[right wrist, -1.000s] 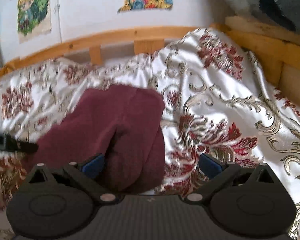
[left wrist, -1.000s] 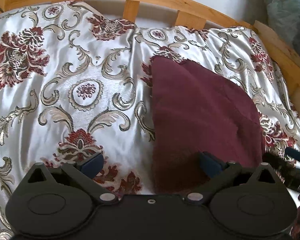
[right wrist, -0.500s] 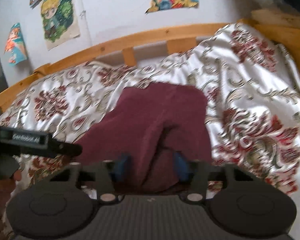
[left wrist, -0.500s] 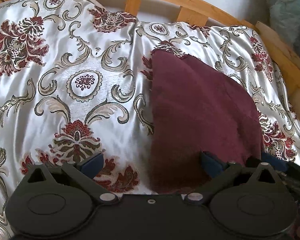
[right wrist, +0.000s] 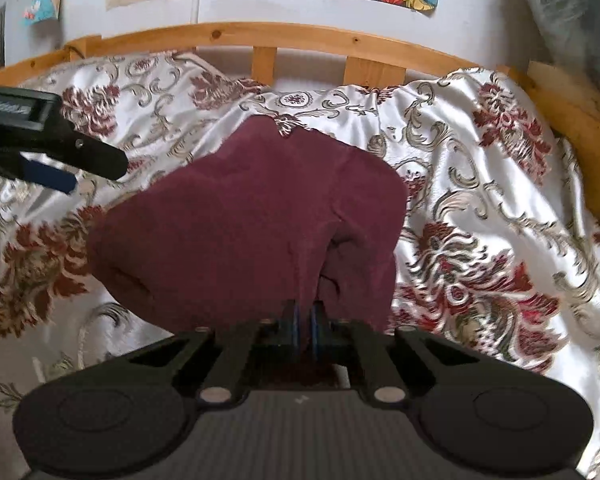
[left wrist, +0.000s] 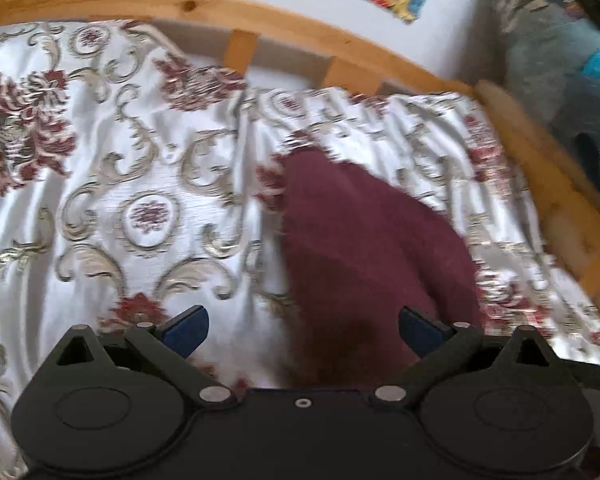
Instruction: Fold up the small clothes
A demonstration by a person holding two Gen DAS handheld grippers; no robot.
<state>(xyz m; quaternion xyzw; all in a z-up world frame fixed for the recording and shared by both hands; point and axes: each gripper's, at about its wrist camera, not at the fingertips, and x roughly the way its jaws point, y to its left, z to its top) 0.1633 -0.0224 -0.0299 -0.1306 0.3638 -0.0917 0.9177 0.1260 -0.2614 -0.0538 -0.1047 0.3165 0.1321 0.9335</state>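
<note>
Left wrist view: the left gripper (left wrist: 302,332) hung with its jaws spread wide and nothing between the pads. The near left edge of a maroon garment (left wrist: 364,256) ran just inside its right-hand pad, untouched. The garment lay on a patterned satin bedspread (left wrist: 112,184). To the left of the cloth the bedspread was open; a wooden bed rail (left wrist: 236,20) bounded the far side and the right.

Right wrist view: the right gripper (right wrist: 304,326) was clenched on the garment's (right wrist: 252,216) near edge, a pinch of maroon fabric caught between its blue pads. The left gripper (right wrist: 60,160) showed at the left margin, clear of the cloth. The step looked like the start of a fold, one edge gripped. The next move probably called for the left jaws to close on the near left edge, so both could carry it over together. The bedspread (right wrist: 480,216) left room on both sides before the rail (right wrist: 300,36).
</note>
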